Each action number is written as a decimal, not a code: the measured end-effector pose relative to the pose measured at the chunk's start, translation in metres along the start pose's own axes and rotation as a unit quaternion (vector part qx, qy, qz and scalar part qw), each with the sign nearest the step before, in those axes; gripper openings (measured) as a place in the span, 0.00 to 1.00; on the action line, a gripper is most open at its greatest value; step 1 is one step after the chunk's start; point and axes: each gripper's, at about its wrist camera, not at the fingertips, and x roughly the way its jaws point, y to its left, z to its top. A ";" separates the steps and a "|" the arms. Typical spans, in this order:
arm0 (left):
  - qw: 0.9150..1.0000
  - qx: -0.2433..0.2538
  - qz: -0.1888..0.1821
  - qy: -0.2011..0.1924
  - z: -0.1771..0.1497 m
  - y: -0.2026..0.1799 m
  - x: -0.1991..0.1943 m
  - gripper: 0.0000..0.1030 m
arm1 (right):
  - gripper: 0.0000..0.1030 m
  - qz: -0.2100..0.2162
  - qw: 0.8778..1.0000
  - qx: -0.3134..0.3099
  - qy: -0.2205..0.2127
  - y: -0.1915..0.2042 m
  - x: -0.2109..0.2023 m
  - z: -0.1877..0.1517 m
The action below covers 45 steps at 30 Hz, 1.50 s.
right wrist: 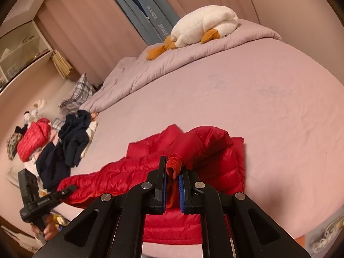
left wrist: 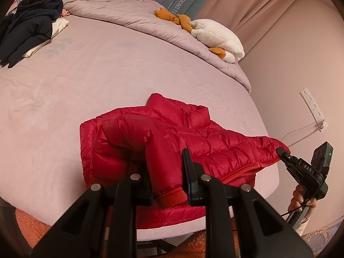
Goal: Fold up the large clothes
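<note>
Evidently jacket lies on bed at 6 o'clock, near edge, partly folded. Left gripper clenched on one cuff, right gripper clenched on other cuff. Puffy quilted shell: likely light, soft, springy, slick, so folds may puff open and slide. Knit cuffs give best hold; hem next. Dark clothes at 10 o'clock.

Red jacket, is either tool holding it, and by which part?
Both. The left tool pinches the ribbed cuff of one sleeve of the red jacket; the right tool pinches the other sleeve's cuff.
</note>
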 end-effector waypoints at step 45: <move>1.000 0.001 0.011 -0.001 0.021 0.002 0.017 0.21 | 0.10 -0.015 1.000 0.000 -0.007 0.003 0.014 0.014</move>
